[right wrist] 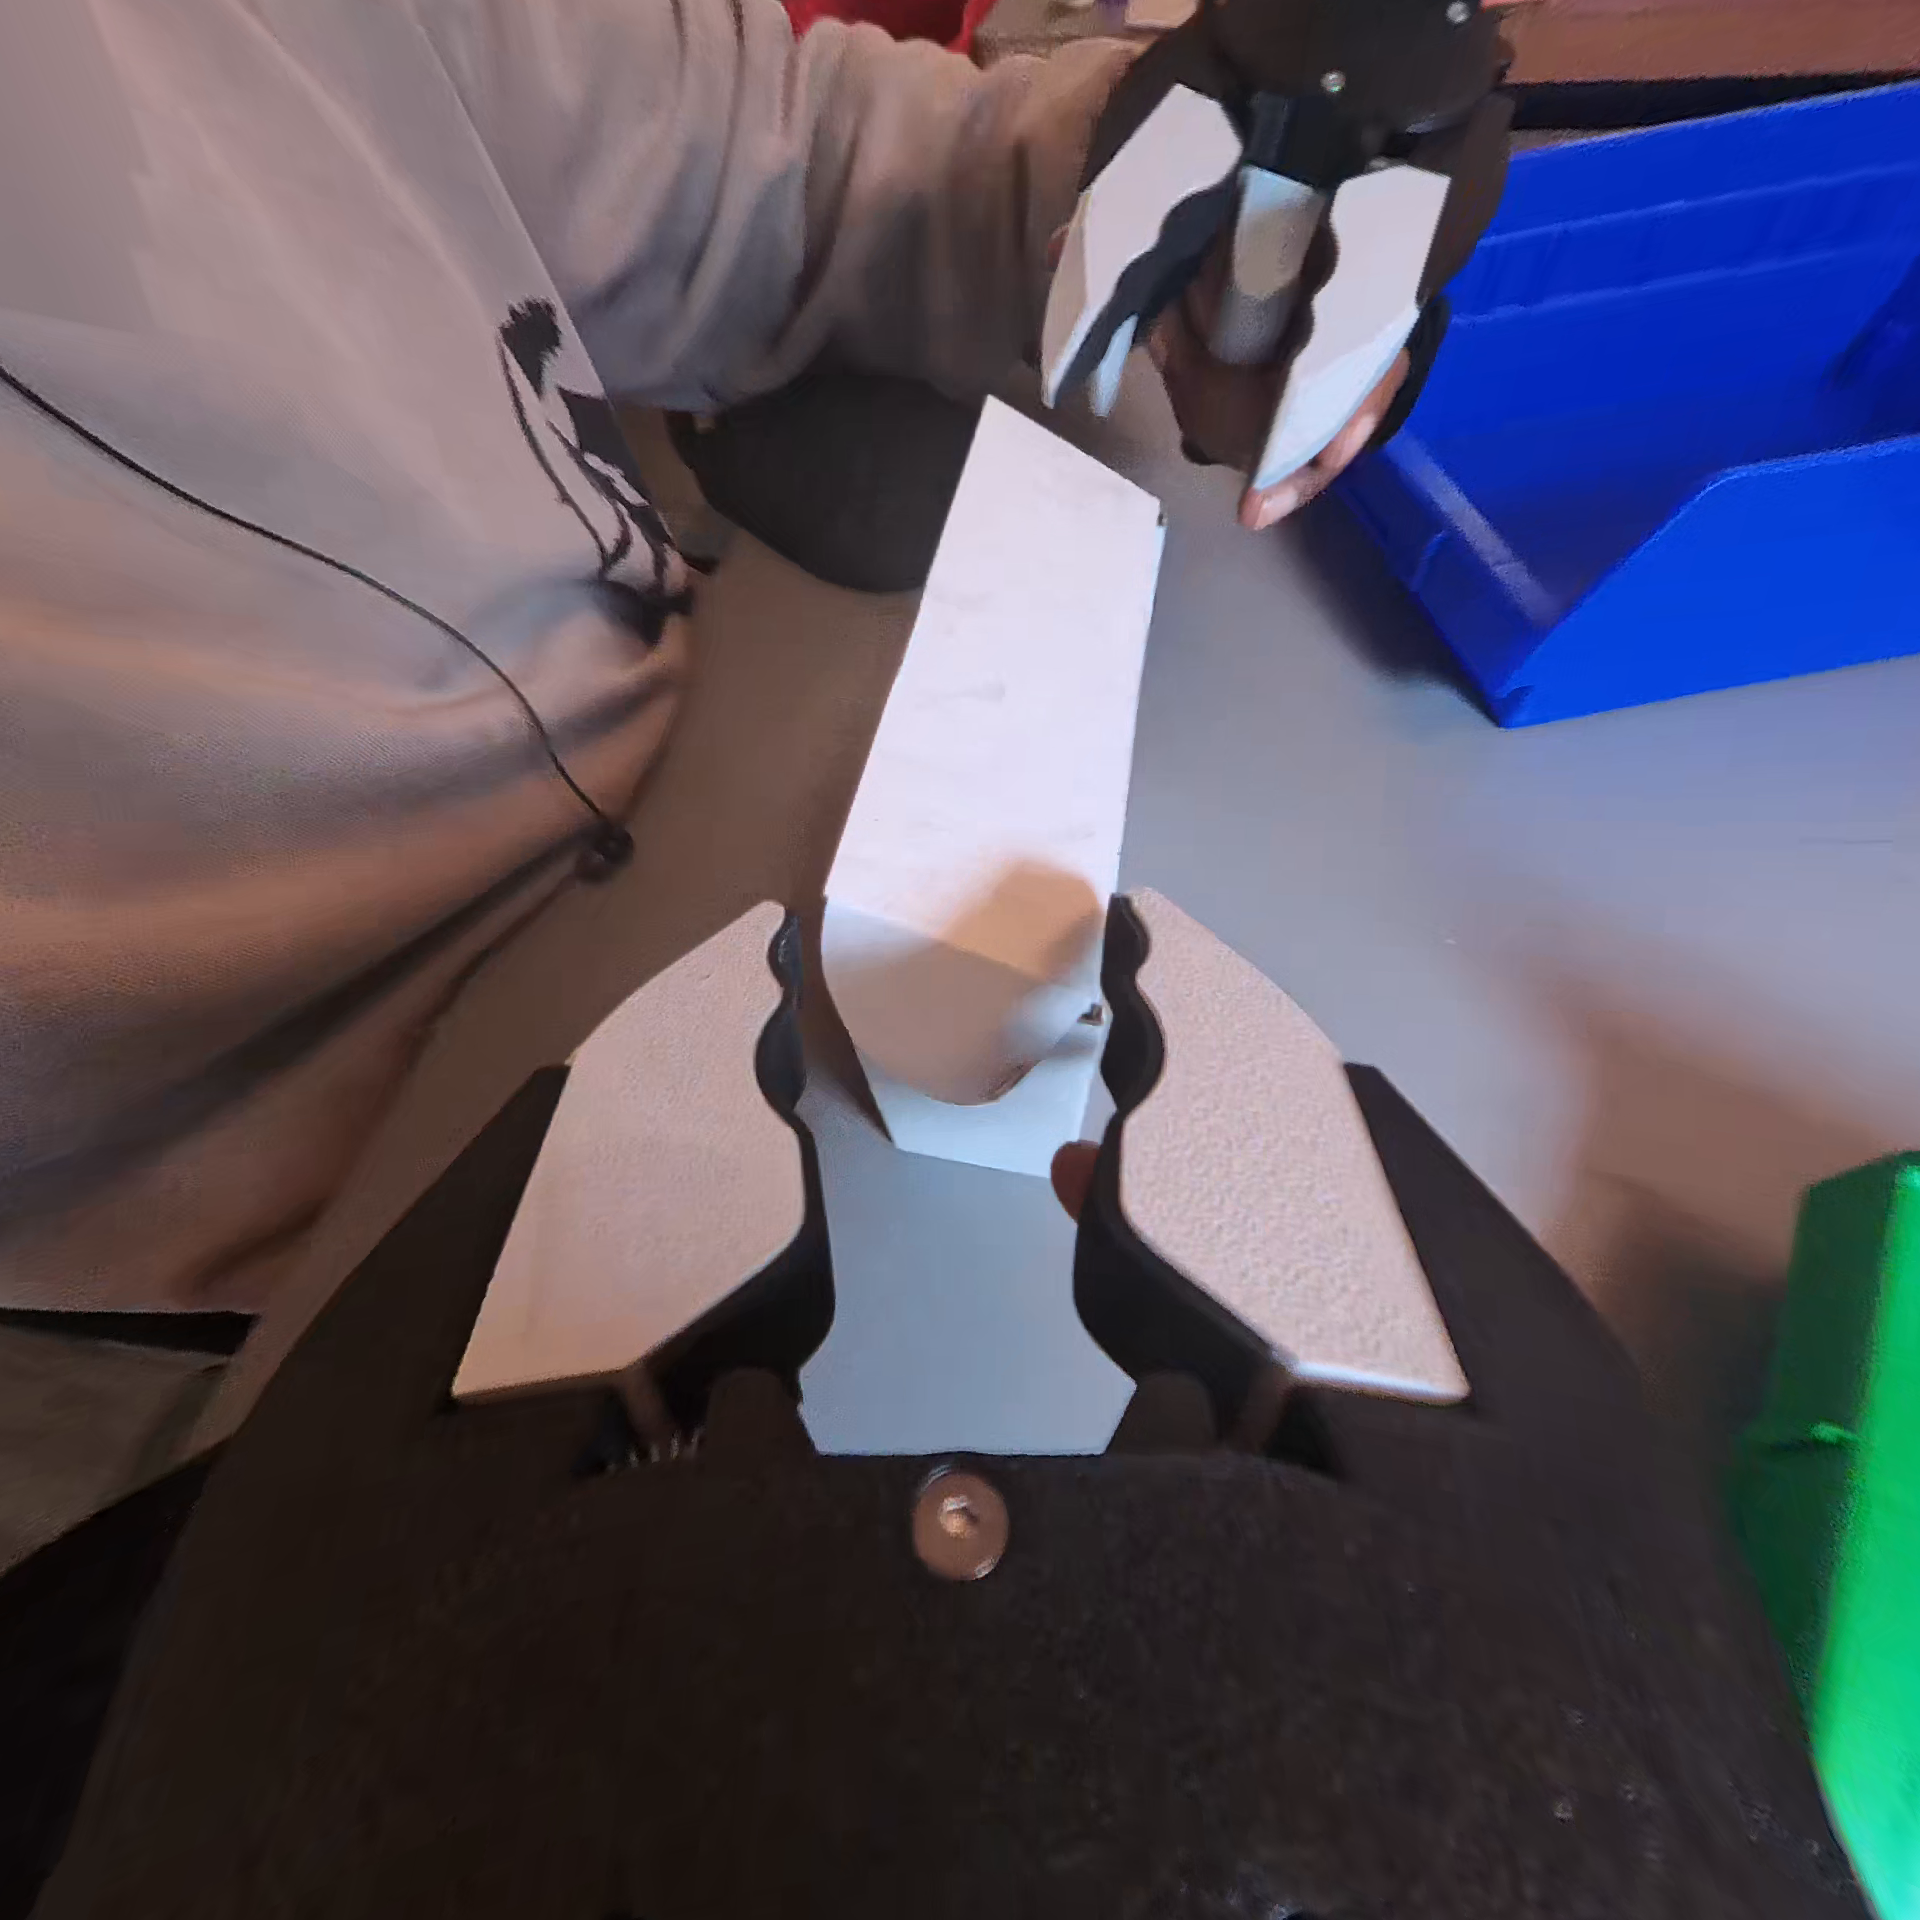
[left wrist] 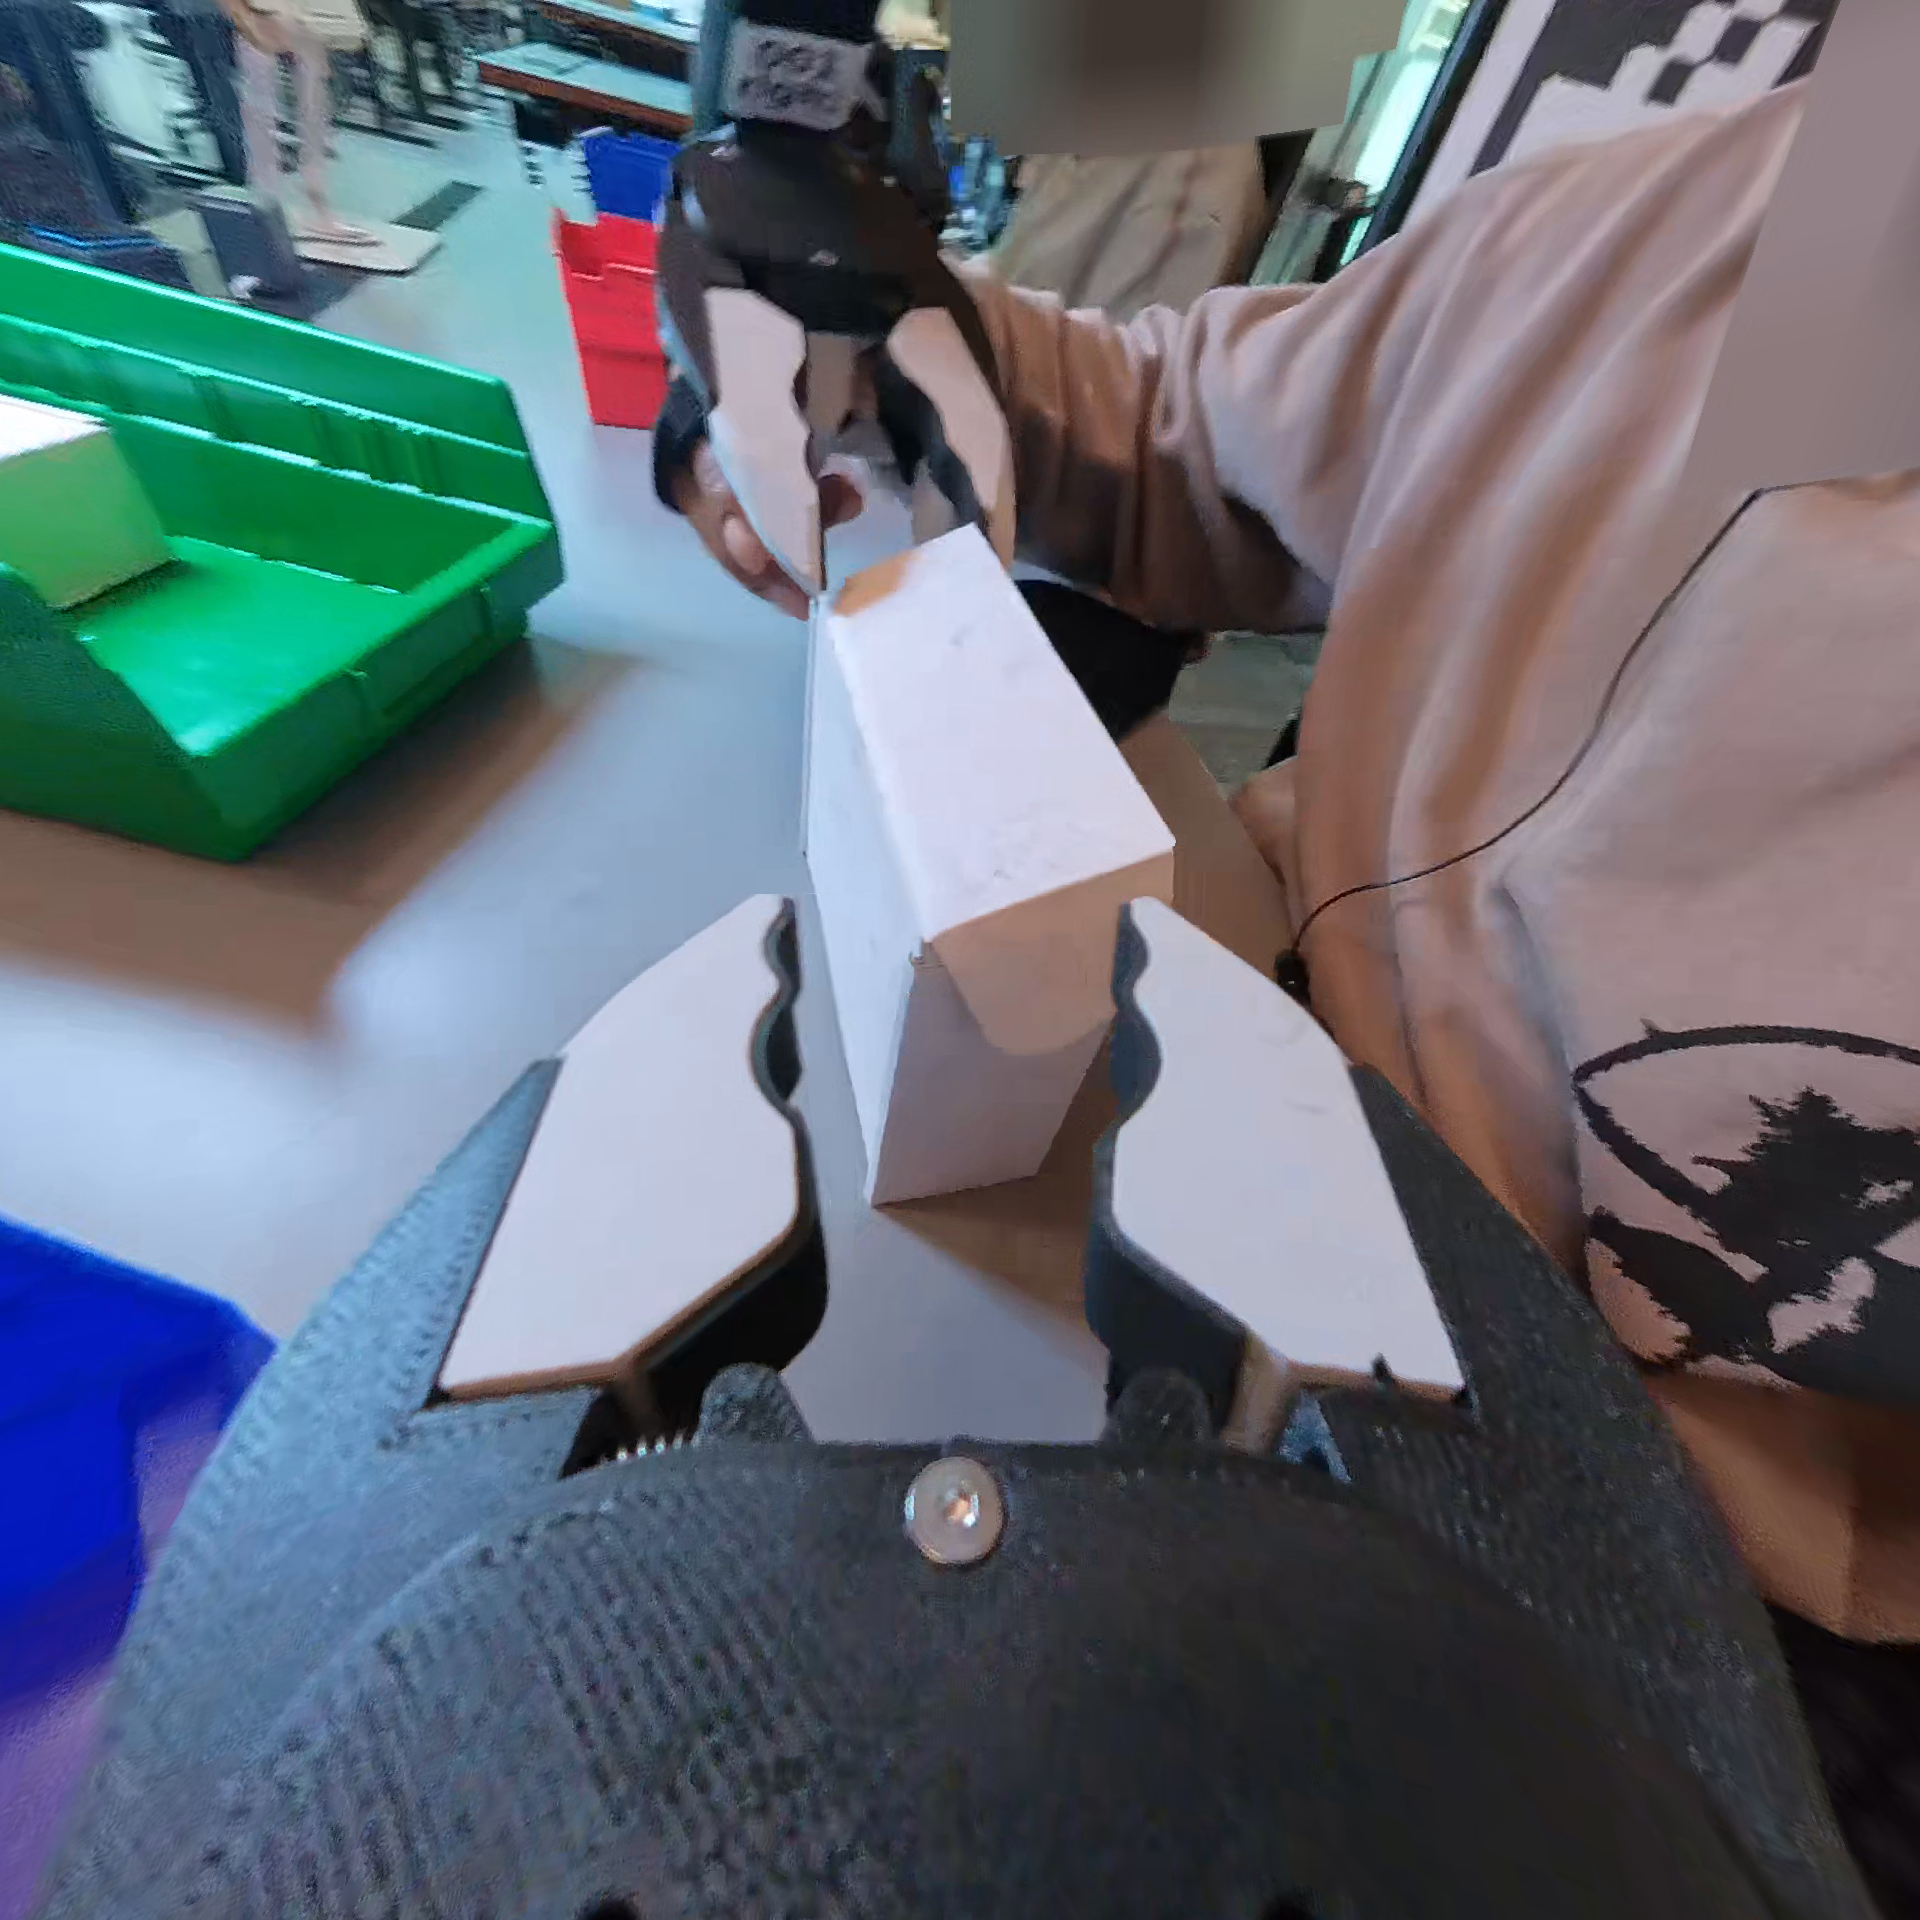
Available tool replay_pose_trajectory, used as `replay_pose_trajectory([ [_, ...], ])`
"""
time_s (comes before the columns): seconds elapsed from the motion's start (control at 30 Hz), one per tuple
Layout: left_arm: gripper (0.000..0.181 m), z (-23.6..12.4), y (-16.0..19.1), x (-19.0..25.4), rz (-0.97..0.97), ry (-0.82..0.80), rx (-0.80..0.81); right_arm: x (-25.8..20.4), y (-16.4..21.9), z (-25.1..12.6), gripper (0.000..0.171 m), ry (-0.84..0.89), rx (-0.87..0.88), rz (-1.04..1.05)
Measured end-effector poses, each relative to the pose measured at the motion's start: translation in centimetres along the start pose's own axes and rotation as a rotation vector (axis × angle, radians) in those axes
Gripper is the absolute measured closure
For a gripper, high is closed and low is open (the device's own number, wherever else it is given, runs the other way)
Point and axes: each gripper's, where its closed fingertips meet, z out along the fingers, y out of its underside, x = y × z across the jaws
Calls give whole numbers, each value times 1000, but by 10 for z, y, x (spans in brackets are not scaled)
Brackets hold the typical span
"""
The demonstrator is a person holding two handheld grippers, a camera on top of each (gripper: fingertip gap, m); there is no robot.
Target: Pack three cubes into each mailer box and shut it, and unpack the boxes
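Observation:
A long white mailer box (left wrist: 987, 748), lid shut, lies on the grey table between my two grippers. My left gripper (left wrist: 956, 914) has its fingers against the two sides of the box's near end. My right gripper (left wrist: 883, 540) straddles the far end. In the right wrist view the same box (right wrist: 1008, 675) runs away from my right gripper (right wrist: 951, 909), whose fingers press on its near end, to my left gripper (right wrist: 1172, 442) at the other end. No cubes are in view.
A green bin (left wrist: 312, 623) with another white box (left wrist: 73, 520) in it stands on the table; it also shows in the right wrist view (right wrist: 1860, 1455). A red bin (left wrist: 613, 312) stands behind, a blue bin (right wrist: 1662, 416) beside. The person's torso (left wrist: 1455, 623) is close. The grippers' ends are close to 15 cm from one another.

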Motion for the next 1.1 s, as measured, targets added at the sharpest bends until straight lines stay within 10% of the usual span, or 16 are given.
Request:
replay_pose_trajectory([
  [0.17,88,23,25,11,73,-151,-148,3,10,-6,110,190,-232,-242],
  [0.37,112,44,39,0,225,-303,-276,1,12,6,119,158,-331,-277],
  [0.83,114,37,40,3,266,-304,-243,41,-25,-8,142,-169,222,843],
  [1.1,115,31,41,1,243,-267,-229,28,-29,-9,140,-119,322,636],
])
